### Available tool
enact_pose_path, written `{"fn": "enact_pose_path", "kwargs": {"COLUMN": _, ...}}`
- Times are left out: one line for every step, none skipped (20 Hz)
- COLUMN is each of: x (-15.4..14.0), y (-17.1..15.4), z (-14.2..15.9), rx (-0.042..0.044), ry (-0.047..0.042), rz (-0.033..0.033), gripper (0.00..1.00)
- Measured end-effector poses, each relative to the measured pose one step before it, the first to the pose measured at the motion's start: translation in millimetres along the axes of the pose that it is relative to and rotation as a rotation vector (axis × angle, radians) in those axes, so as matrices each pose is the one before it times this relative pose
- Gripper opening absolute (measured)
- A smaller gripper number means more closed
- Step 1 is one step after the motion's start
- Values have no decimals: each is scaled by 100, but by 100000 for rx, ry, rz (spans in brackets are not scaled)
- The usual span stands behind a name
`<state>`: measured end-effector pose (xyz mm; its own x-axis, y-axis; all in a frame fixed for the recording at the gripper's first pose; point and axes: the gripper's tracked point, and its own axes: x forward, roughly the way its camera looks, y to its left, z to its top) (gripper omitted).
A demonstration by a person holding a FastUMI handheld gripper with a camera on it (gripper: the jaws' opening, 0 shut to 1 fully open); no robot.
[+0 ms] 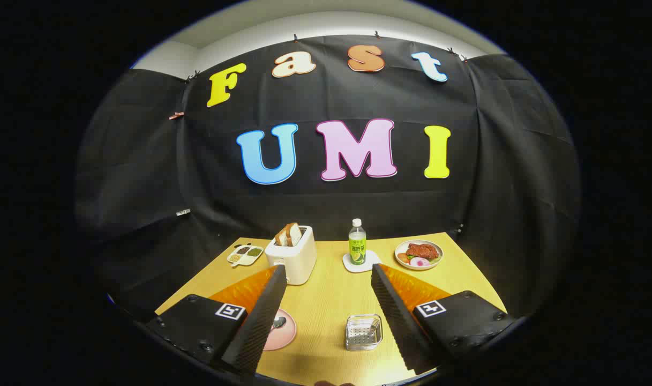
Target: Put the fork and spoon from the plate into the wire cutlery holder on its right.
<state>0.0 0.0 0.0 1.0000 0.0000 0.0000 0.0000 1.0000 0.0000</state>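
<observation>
Gripper [328, 273] fingers wide apart above plate [283, 335] and wire holder [363, 332]; bottle [357, 242] label unreadable.

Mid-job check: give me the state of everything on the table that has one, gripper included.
gripper: open, holding nothing, above the table
wire cutlery holder: upright, looks empty
pink plate: spoon lying on it, fork hidden by the left finger
toaster: bread standing in the slots
bottle: upright, capped, on a coaster

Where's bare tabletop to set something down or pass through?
Free: the wood strip between the open jaws, from pink plate and wire cutlery holder up to the toaster. Also between bottle and food plate. Crowded: back row, from the condiment tray to the toaster.
</observation>
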Motion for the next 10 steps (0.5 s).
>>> {"fn": "enact_pose_path", "kwargs": {"x": -11, "y": 145, "z": -13, "rx": -421, "ry": 149, "rz": 442, "gripper": 99}}
{"fn": "enact_pose_path", "kwargs": {"x": 37, "y": 125, "z": 17, "rx": -251, "ry": 87, "rz": 351, "gripper": 99}}
{"fn": "enact_pose_path", "kwargs": {"x": 60, "y": 266, "z": -157, "rx": -152, "ry": 363, "rz": 612, "gripper": 99}}
{"fn": "enact_pose_path", "kwargs": {"x": 121, "y": 344, "z": -142, "rx": -205, "ry": 626, "rz": 810, "gripper": 99}}
{"fn": "enact_pose_path", "kwargs": {"x": 116, "y": 358, "z": -148, "rx": -407, "ry": 605, "rz": 866, "gripper": 99}}
{"fn": "enact_pose_path", "kwargs": {"x": 10, "y": 217, "z": 86, "rx": -212, "ry": 150, "rz": 600, "gripper": 99}}
{"fn": "enact_pose_path", "kwargs": {"x": 55, "y": 228, "z": 204, "rx": -198, "ry": -238, "rz": 641, "gripper": 99}}
{"fn": "enact_pose_path", "kwargs": {"x": 20, "y": 127, "z": 205, "rx": -411, "ry": -308, "rz": 341, "gripper": 99}}
{"fn": "enact_pose_path", "kwargs": {"x": -33, "y": 85, "z": 136, "rx": -527, "ry": -297, "rz": 376, "gripper": 99}}
{"fn": "enact_pose_path", "kwargs": {"x": -53, "y": -14, "z": 168, "rx": -437, "ry": -443, "rz": 20, "gripper": 99}}
